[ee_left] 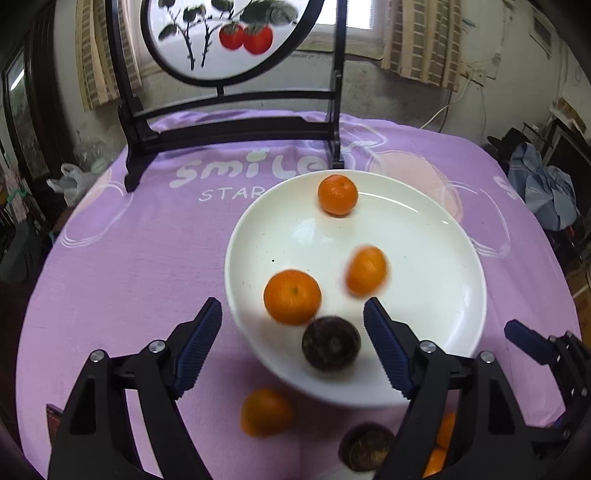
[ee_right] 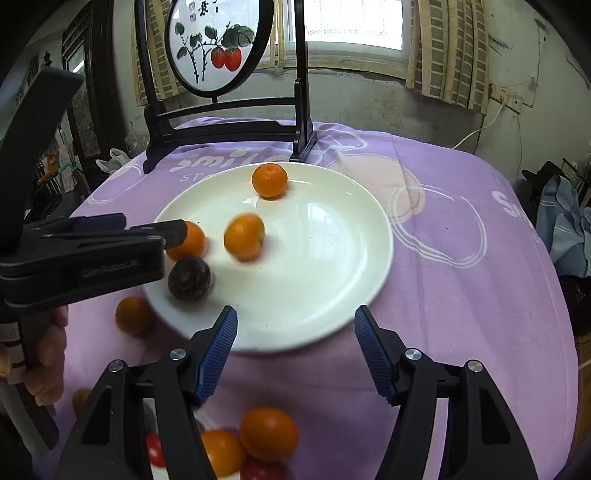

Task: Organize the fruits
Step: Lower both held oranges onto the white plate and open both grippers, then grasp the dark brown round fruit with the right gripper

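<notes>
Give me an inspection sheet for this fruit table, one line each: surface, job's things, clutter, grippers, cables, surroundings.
Surface: purple cloth printed with white lettering.
Job's things: white plate holding three oranges and one dark fruit; one orange on the cloth beside the plate; more oranges and red fruit near the front edge.
Clutter: plastic bag at the far left edge.
Grippers: left gripper and right gripper, both with jaws open and empty, over the plate's near rim.
Cables: white cable on the back wall.
Surroundings: framed round fruit painting on a black stand, curtained window, blue clothing at right.
</notes>
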`<state>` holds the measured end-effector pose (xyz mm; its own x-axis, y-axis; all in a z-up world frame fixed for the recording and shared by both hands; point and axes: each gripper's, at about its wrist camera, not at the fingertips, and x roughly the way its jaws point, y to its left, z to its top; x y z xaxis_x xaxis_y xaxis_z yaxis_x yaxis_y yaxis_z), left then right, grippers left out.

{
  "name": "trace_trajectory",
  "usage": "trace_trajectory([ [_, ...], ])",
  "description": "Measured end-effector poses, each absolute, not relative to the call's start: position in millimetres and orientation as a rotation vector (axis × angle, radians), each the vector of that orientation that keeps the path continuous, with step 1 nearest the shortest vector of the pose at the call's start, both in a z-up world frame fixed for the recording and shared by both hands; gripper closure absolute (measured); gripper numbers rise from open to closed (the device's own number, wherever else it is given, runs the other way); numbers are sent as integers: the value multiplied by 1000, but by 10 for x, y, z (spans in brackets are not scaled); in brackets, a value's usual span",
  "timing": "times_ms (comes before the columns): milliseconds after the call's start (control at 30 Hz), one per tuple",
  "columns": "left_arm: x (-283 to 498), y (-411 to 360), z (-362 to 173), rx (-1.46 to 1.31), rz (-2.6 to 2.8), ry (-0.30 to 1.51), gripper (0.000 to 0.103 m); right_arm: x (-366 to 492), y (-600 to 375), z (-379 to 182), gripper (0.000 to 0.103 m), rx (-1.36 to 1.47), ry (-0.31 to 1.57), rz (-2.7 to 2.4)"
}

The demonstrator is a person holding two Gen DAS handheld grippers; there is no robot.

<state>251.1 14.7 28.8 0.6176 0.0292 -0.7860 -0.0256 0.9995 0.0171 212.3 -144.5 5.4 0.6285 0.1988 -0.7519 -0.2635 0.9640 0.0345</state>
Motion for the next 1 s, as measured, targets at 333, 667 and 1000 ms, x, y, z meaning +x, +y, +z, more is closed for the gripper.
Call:
trace_trajectory([
  [333,1606,69,390,-8,-13,889,20,1397,-1688,143,36,-79,821,255],
  [667,752,163,241,-8,-25,869,17,751,-1963,70,34,-93,811,225],
  [1000,441,311,-62,-46,-36,936,17,588,-2000,-261,34,-87,887,191],
])
